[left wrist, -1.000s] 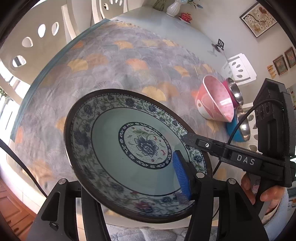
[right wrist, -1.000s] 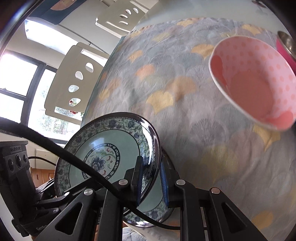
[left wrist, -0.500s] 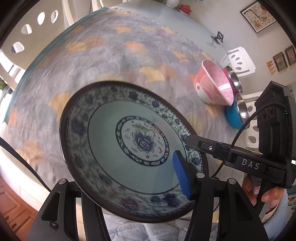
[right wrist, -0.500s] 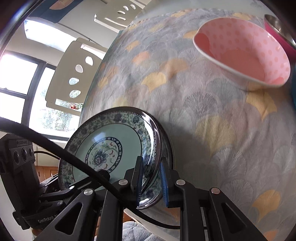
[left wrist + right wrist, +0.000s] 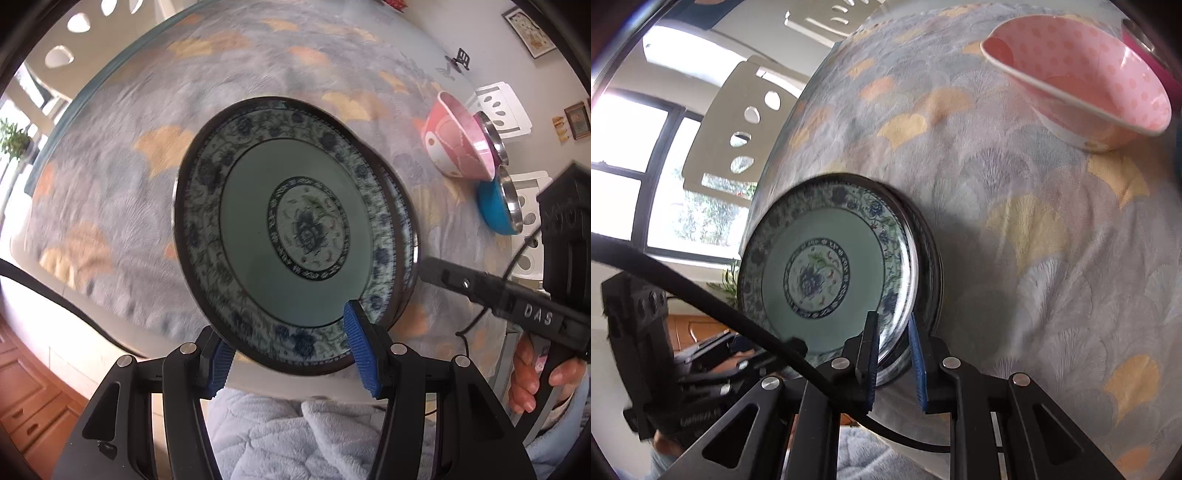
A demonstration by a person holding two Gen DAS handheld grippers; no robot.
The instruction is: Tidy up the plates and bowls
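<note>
A blue floral plate (image 5: 288,236) lies stacked on a second matching plate (image 5: 400,221) near the table's front edge. My left gripper (image 5: 291,352) is open, its blue pads either side of the top plate's near rim, which sits between them. My right gripper (image 5: 892,354) is shut on the right rim of the stacked plates (image 5: 827,273); it also shows in the left wrist view (image 5: 480,291). A pink bowl (image 5: 458,144) stands to the right, also in the right wrist view (image 5: 1082,85).
A blue bowl with a steel inside (image 5: 498,203) and another steel bowl (image 5: 491,133) sit beside the pink bowl. The table has a grey cloth with yellow fan shapes (image 5: 221,92). White chairs (image 5: 738,125) stand around it.
The top plate has come down from a tilt onto the second plate. My left gripper has opened and let go of its rim. Both views have shifted toward the table.
</note>
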